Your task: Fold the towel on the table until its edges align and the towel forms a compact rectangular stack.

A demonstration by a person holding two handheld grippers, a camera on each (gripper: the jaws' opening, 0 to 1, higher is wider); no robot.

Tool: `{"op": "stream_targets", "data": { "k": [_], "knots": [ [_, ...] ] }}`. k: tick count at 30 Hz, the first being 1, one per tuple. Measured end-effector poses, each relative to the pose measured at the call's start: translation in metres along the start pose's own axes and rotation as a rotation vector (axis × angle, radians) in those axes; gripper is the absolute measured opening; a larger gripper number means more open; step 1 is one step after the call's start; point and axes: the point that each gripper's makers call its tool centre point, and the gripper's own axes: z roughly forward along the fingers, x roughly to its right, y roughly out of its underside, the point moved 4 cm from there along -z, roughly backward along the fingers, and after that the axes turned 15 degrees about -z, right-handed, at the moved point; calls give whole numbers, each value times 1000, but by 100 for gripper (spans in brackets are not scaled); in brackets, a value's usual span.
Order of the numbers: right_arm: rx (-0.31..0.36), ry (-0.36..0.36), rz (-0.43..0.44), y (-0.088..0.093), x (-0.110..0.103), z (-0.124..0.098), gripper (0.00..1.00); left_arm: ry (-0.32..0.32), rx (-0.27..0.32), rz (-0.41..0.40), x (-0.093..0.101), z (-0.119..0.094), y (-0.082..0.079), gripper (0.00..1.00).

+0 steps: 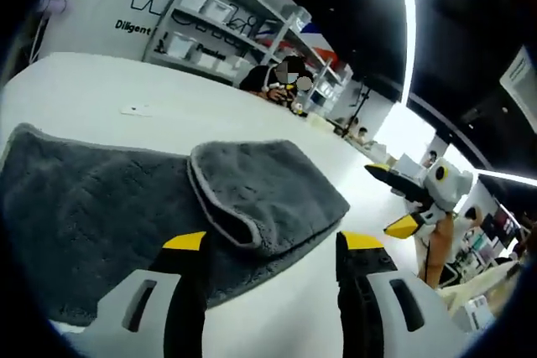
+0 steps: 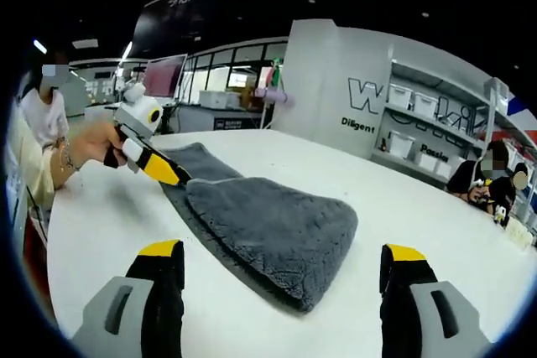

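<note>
A grey towel lies on the white table, its right part doubled over into a thick flap. My left gripper hovers open just short of the towel's near edge, with nothing between its yellow-tipped jaws. My right gripper enters from the right, open, off the towel's right end. In the right gripper view the folded towel lies ahead of the open right gripper. A hand holds the left gripper at the towel's far left edge.
A small white card lies on the table beyond the towel. Shelves with white bins stand behind the table, and a person sits at its far edge. Another person stands at the left. Bare tabletop surrounds the towel.
</note>
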Motion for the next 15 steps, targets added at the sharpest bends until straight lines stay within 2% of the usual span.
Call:
{"op": "stream_targets", "data": {
  "k": [6, 8, 12, 15],
  "knots": [
    [12, -26, 1, -3, -6, 1, 99, -14, 18, -42, -7, 10, 2, 56],
    [17, -28, -3, -4, -7, 1, 99, -16, 41, -59, -10, 11, 0, 51],
    [15, -27, -7, -3, -8, 1, 99, 12, 82, -183, -18, 12, -10, 45],
    [14, -30, -12, -3, -9, 1, 99, 13, 91, -193, -24, 12, -10, 35]
  ]
}}
